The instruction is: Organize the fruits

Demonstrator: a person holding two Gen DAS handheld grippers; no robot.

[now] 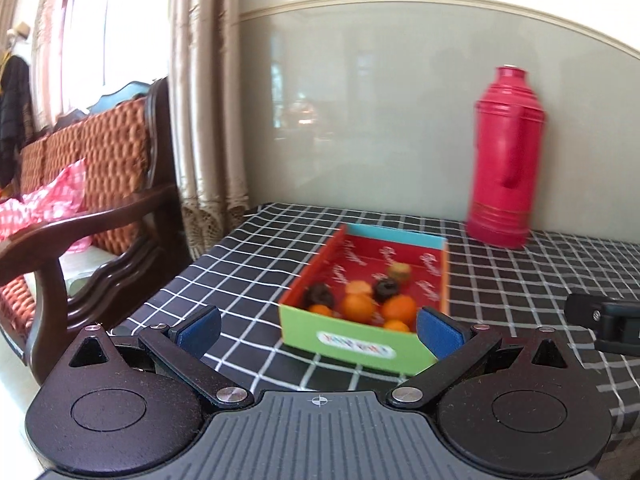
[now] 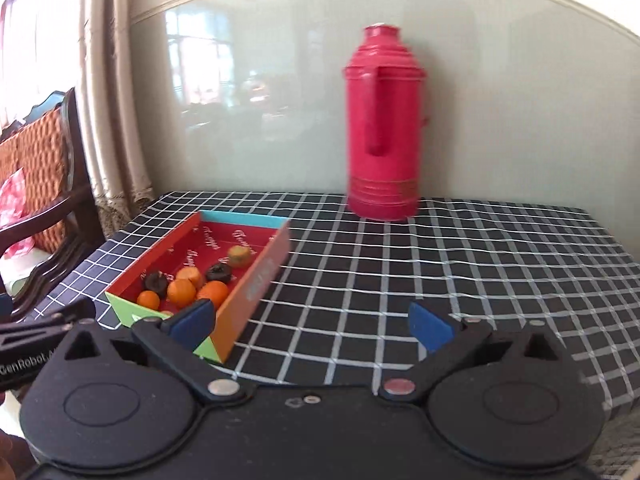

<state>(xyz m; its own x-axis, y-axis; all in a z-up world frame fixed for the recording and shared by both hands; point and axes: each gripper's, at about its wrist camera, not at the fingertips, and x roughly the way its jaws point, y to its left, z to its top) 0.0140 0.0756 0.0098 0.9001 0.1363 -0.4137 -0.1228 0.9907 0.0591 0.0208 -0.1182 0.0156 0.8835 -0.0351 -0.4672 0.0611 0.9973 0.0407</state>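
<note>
A shallow cardboard box (image 1: 352,350) with a green front, red inside and blue back rim lies on the checked tablecloth. In it are several oranges (image 1: 357,307), two dark round fruits (image 1: 318,295) and a yellowish fruit (image 1: 400,271). The box also shows in the right wrist view (image 2: 260,276), left of centre, with the oranges (image 2: 182,291) inside. My left gripper (image 1: 318,334) is open and empty, just in front of the box. My right gripper (image 2: 312,322) is open and empty, to the right of the box's near corner.
A tall red thermos (image 1: 506,160) stands at the back against the wall, and it shows in the right wrist view (image 2: 384,124) too. A wooden chair (image 1: 100,216) with orange cushions stands left of the table. A curtain (image 1: 204,100) hangs behind it.
</note>
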